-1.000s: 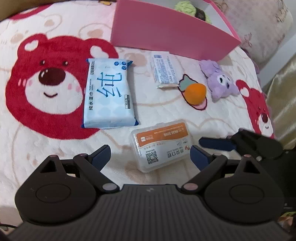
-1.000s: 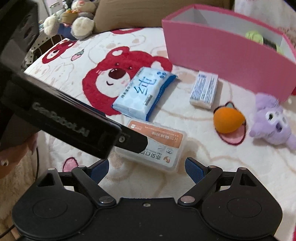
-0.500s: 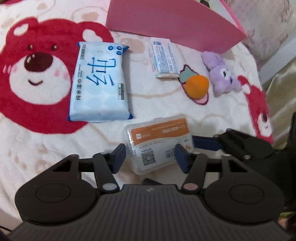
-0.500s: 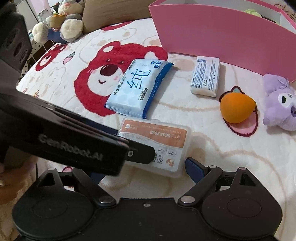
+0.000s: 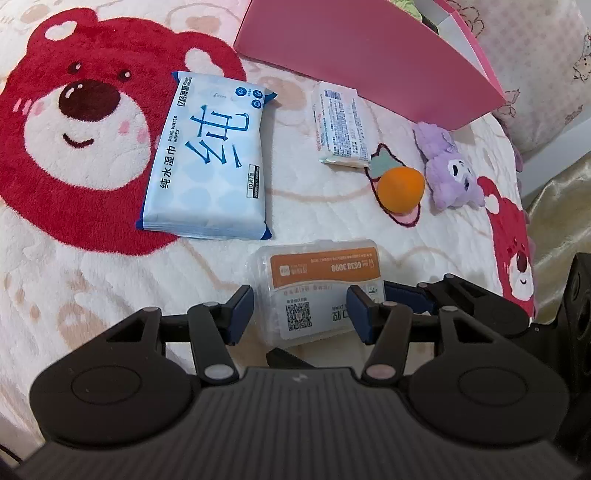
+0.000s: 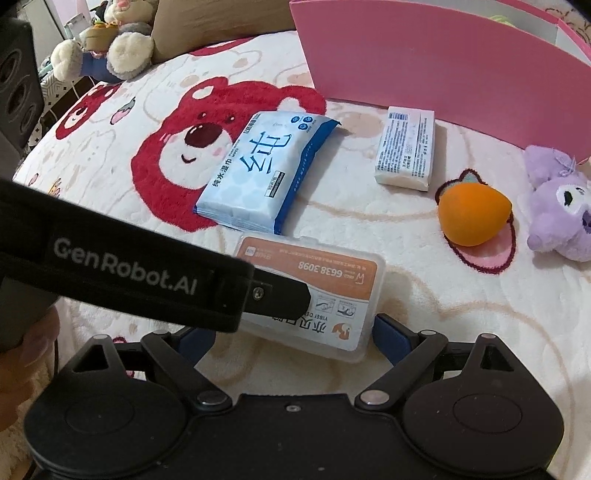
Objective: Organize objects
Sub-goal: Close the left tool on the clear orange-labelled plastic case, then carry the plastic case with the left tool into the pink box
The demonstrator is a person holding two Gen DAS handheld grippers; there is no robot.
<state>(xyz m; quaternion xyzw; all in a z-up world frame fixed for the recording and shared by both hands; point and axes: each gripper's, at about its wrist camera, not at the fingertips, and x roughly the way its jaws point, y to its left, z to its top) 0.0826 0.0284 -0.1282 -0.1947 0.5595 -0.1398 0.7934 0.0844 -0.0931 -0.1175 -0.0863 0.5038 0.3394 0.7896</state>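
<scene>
A clear plastic box with an orange label (image 5: 321, 288) lies on the bear-print blanket; it also shows in the right wrist view (image 6: 325, 291). My left gripper (image 5: 301, 314) is closed in around the box's near end, its blue pads at both sides of it. My right gripper (image 6: 295, 339) is open just in front of the same box, partly hidden behind the left gripper's black body (image 6: 122, 269). A blue wet-wipes pack (image 5: 207, 166), a white tissue packet (image 5: 341, 125), an orange egg-shaped sponge (image 5: 400, 188) and a purple plush (image 5: 448, 170) lie beyond.
A pink storage box (image 5: 369, 55) stands at the back, with green yarn inside. Stuffed toys (image 6: 107, 48) and a brown cushion (image 6: 221, 22) sit at the bed's far left. The bed edge and a gold curtain (image 5: 561, 206) are to the right.
My left gripper has moved forward and narrowed from wide open until its pads sit at both sides of the clear box. My right gripper has crept closer to the box.
</scene>
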